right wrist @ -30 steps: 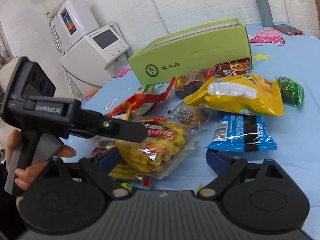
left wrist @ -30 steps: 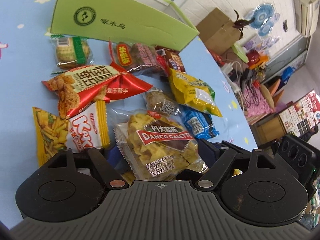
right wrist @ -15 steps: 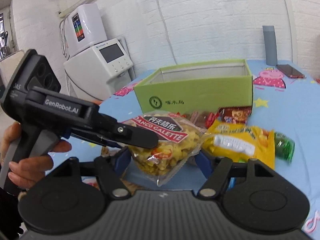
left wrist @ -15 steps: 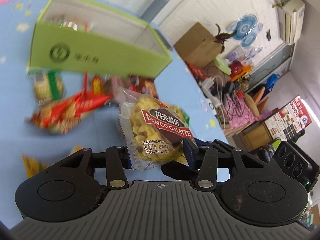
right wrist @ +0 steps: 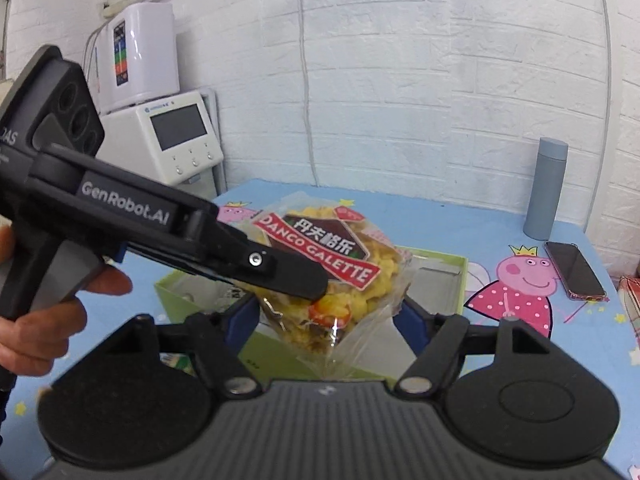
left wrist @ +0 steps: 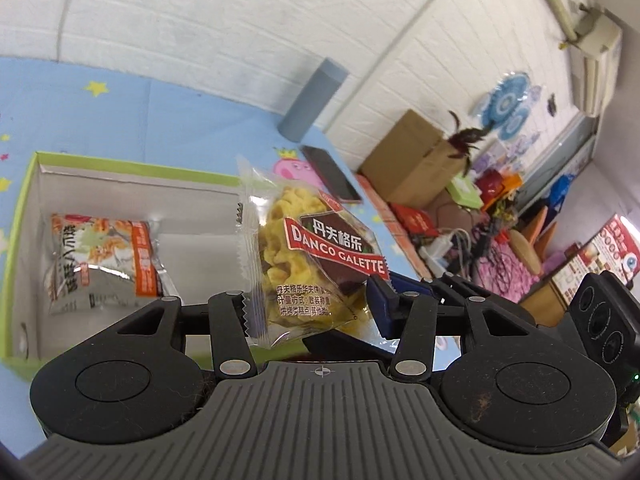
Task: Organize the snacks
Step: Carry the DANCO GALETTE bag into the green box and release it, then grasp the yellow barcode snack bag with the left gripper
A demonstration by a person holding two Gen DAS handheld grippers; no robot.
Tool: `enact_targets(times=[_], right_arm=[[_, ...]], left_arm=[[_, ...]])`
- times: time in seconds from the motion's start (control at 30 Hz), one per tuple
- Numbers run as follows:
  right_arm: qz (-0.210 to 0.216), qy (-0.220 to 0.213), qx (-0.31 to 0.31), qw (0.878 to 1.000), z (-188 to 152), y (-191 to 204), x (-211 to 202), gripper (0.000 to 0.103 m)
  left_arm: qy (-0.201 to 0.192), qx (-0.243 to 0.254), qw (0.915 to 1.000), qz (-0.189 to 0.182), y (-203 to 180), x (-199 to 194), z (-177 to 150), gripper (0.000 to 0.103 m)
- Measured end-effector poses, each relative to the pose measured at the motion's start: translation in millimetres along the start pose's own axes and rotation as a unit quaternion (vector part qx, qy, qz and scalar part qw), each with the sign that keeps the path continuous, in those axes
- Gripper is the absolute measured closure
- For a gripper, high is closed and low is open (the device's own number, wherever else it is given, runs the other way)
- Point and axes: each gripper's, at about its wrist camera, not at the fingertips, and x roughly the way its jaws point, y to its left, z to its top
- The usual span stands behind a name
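A clear snack bag of yellow biscuits with a red "Danco Galette" label hangs in the air above the open green box. My left gripper grips its lower edge, and my right gripper has a blue pad against each side of it. Both pairs of jaws are opening slightly with the bag still between them. In the right wrist view the left gripper's fingers cross the bag from the left, held by a hand. One silver and orange snack packet lies inside the box.
A grey bottle and a phone sit on the blue cartoon tablecloth beyond the box. A white water dispenser stands at the table's left against the brick wall. Cardboard boxes and clutter fill the floor.
Both grippers closed on the biscuit bag and lifted it off the snack pile. They carried it up and over the green box, whose inside now shows.
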Motion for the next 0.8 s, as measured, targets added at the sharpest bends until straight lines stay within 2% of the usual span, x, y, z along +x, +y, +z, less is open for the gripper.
enact_targets(times=[0.1,0.2,0.3,0.33,0.43,0.57,0.63,0.8], right_arm=[[-0.001,0.022,-0.002,1.0,0,-15,33,0.027],[-0.002,0.037,0.002,0.999,-6,-27,56,0.023],[-0.01,0.033,0.006,0.999,-12,-33,54,0.016],[-0.015,0.023,0.008,1.0,-14,-34,45,0.011],[-0.021,-0.009,0.02,1.0,-19,-36,10,0.01],[-0.022,-0.033,0.044,0.998,-37,-34,-42,0.01],[-0.02,-0.038,0.057,0.997,-54,-28,-69,0.01],[-0.009,-0.028,0.081,0.996,-102,-4,-122,0.01]], left_arm=[[0.013,-0.011,0.9998,0.01,20,30,8,0.064],[0.022,-0.016,0.9992,0.028,34,49,11,0.042],[0.019,-0.015,0.999,0.038,38,46,7,0.04],[0.015,-0.013,0.9991,0.036,37,41,5,0.035],[-0.002,-0.007,0.9993,0.036,29,20,-5,0.033],[-0.008,-0.002,0.9999,0.013,10,-16,-32,0.031],[-0.008,0.012,0.9999,0.004,-3,-33,-50,0.027],[0.0,0.038,0.9992,-0.012,-32,-67,-109,0.027]])
